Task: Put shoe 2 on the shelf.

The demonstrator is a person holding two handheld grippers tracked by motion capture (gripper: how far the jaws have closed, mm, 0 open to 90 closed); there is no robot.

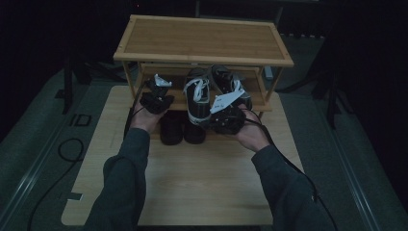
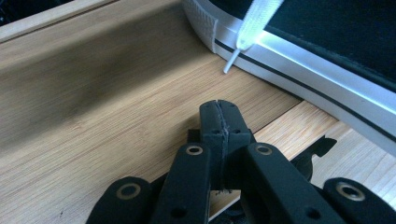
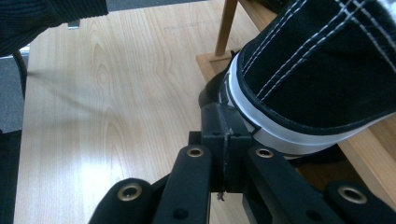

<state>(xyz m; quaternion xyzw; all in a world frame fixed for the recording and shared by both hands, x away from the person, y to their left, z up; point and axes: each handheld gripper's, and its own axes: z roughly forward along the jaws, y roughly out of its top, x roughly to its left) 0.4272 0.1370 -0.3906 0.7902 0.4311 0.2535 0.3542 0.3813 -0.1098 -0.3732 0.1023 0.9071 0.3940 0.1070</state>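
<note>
A black sneaker (image 1: 197,98) with white laces and a white sole stands on the lower shelf (image 1: 175,102) of a small wooden rack (image 1: 202,38) on the desk (image 1: 192,183), its toe over the shelf's front edge. A second sneaker (image 1: 230,84) stands beside it. The right tongs (image 3: 224,126), clenched on nothing, sit against the white sole. The left tongs (image 2: 219,119), also clenched and empty, hover over the shelf near the shoe's lace tip (image 2: 231,63).

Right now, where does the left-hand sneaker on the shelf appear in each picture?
High view: the left-hand sneaker sits at the centre, its toe overhanging the shelf.
Left gripper view: the sneaker is at upper right, showing its white sole and a dangling lace.
Right gripper view: the sneaker is at upper right, showing its black toe and white stitching.
Shared landmark: the wooden shelf beneath it.
</note>
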